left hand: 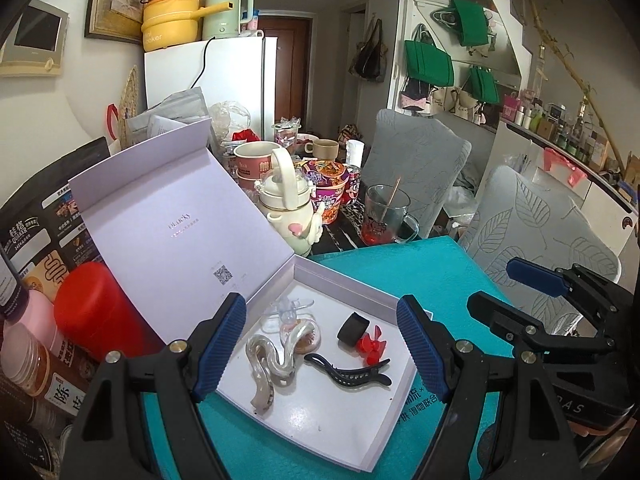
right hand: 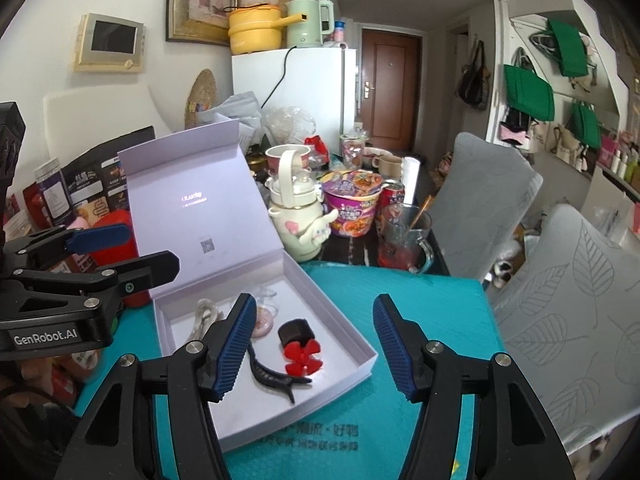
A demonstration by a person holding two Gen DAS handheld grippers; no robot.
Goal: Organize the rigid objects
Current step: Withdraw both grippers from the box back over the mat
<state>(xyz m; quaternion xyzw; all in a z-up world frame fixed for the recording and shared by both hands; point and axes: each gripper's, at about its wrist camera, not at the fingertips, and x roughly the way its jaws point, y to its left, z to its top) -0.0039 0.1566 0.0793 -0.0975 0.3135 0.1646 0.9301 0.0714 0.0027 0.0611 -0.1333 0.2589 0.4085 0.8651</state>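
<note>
Several hair clips [left hand: 347,375] inside open lavender box [left hand: 362,436]; both hand-held grippers [left hand: 322,350] [right hand: 314,350] wide, empty.

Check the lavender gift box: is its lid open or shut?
Open. The lid stands tilted back behind the box, leaving the black clip and red clip inside exposed.

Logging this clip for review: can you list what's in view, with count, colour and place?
gift box: 1, pale lilac, open on the mat
mat: 1, teal, under the box
black hair clip: 1, in the box
pearly hair clip: 1, in the box, left
red bow clip: 1, in the box
black ring: 1, beside the bow
cream bottle: 1, behind the box
noodle cup: 1, purple, beside the bottle
glass mug: 1, clear, right of the cup
red canister: 1, left of the box
left hand-held gripper: open
right hand-held gripper: open
</note>
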